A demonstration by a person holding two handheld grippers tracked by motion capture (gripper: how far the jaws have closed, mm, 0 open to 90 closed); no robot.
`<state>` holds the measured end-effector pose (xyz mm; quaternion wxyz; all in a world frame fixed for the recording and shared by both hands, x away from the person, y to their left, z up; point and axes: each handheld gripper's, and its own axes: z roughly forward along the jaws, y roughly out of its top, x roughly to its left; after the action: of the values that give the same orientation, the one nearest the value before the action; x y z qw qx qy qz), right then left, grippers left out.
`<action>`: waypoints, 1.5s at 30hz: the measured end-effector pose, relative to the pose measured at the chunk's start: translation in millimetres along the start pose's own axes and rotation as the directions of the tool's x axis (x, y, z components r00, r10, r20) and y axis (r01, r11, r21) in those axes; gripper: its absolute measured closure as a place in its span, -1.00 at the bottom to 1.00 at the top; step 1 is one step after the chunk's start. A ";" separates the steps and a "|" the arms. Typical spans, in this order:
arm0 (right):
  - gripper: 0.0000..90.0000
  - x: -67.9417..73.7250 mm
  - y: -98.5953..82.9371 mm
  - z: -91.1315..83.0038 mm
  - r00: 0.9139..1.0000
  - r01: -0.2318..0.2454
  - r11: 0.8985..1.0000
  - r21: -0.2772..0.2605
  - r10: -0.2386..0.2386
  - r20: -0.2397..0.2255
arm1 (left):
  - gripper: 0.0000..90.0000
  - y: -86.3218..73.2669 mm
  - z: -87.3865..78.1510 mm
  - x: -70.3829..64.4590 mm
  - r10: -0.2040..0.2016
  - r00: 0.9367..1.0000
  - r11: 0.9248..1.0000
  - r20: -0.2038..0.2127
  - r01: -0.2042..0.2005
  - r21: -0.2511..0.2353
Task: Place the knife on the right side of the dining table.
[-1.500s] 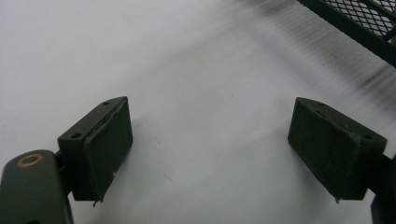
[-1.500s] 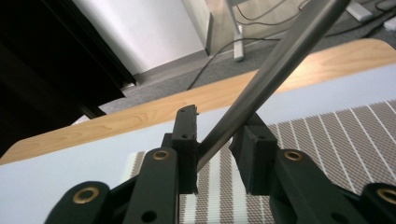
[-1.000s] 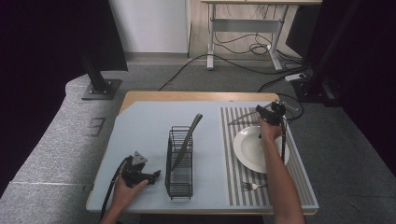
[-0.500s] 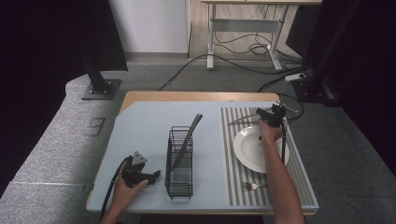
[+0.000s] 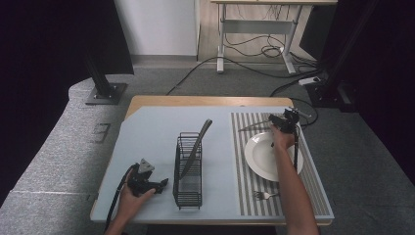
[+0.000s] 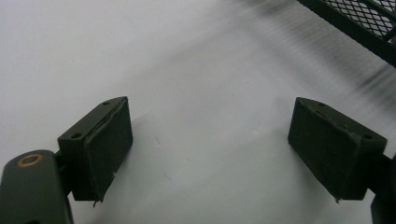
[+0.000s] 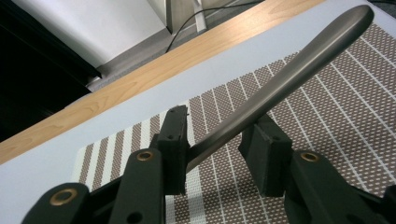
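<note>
Right jaws: closed on the stem of a dark metal utensil (image 7: 280,84); one pad presses it from each side and the long handle juts forward beyond them.
Right gripper (image 5: 283,121): held over the far edge of the striped placemat (image 5: 244,161), just beyond the white plate (image 5: 262,159).
Change, right side: a second ago the gripper stood slightly higher and farther toward the table's back edge; it now sits a little nearer the plate, with the utensil pointing left as before.
Utensil position: clear of the mat in the right gripper view, tilted, handle end highest; which utensil it is cannot be told, since the working end is hidden behind the jaws.
Reading: the pick-up appears done and the carry appears under way; the wire caddy (image 5: 187,171) is the likely destination, as a judgement only.
Left jaws: wide apart, nothing between them, bare pale tabletop (image 6: 196,93) beneath.
Left gripper (image 5: 159,185): resting on the table at the near left, just beside the caddy; no shift from the earlier pictures.
Count, grippers: two.
Count, utensils: three seen: one in the right jaws, one dark long-handled piece (image 5: 195,147) standing tilted in the caddy, one fork (image 5: 264,195) lying on the mat's near end.
Count, plates: one.
Count, placemats: one.
Count, caddies: one.
</note>
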<state>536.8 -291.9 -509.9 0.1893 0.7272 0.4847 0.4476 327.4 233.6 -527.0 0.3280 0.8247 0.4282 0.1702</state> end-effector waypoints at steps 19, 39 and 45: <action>0.38 3.0 2.8 4.2 0.994 0.006 0.998 0.057 -0.012 0.106 | -0.71 0.0 0.0 0.0 0.000 1.000 1.000 0.000 0.000 0.000; 0.20 -7.1 30.8 -6.2 0.960 0.238 0.964 0.120 -0.253 0.123 | -0.71 0.1 0.0 0.1 0.000 1.000 1.000 0.001 0.000 0.001; 0.14 -0.6 43.9 8.9 0.901 0.392 0.890 0.232 -0.422 0.100 | -0.71 0.1 0.0 0.1 0.000 1.000 1.000 0.001 0.000 0.001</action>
<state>567.7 -311.1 -483.7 0.2378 0.6560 0.6550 0.2901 327.6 233.7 -526.9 0.3277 0.8250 0.4280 0.1697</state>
